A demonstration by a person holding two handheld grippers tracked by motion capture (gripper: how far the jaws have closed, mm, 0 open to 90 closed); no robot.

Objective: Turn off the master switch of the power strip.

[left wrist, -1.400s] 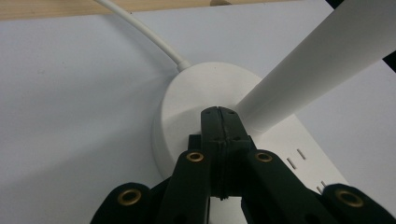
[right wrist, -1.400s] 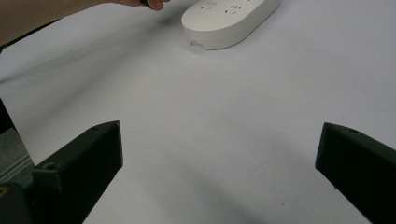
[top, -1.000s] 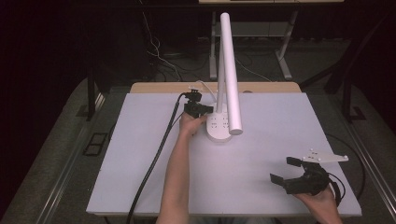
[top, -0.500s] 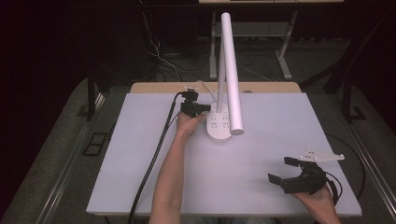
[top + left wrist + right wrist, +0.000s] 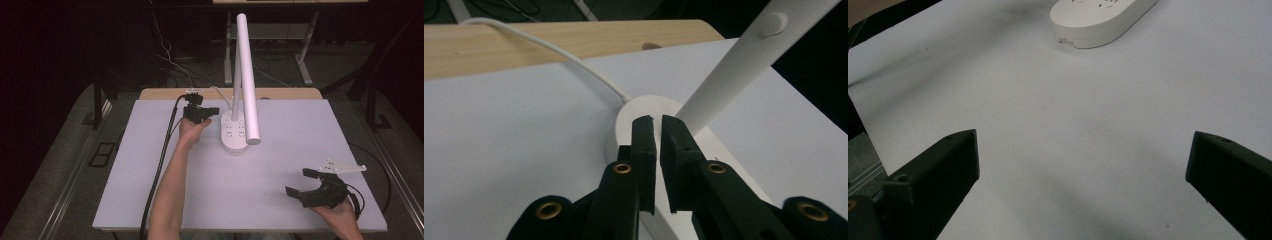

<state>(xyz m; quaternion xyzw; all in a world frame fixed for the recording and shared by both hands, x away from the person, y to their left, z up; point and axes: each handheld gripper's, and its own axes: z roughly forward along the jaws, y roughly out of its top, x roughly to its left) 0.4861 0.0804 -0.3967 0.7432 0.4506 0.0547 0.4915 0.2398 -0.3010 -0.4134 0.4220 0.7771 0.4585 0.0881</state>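
Observation:
A white desk lamp stands at the back middle of the table, its oval base [image 5: 235,131] under a long tilted arm [image 5: 247,75]. My left gripper [image 5: 207,111] hovers just left of the base, pointing at it. In the left gripper view its jaws [image 5: 656,120] have just been opening; a narrow gap shows with nothing in it, the base [image 5: 624,125] and arm [image 5: 744,60] right behind. My right gripper [image 5: 296,181] rests near the front right corner, wide open and holding nothing. The right gripper view [image 5: 1083,145] looks across bare table towards the base [image 5: 1098,20].
A white cable [image 5: 549,47] runs from the lamp base over the wooden strip [image 5: 280,93] at the table's back. The table top [image 5: 150,165] is white. A black cable [image 5: 160,165] trails from the left gripper along the forearm. Dark floor and table legs lie behind.
My left gripper has lifted and drawn back a little to the left from the lamp base. The right gripper has stayed where it was.

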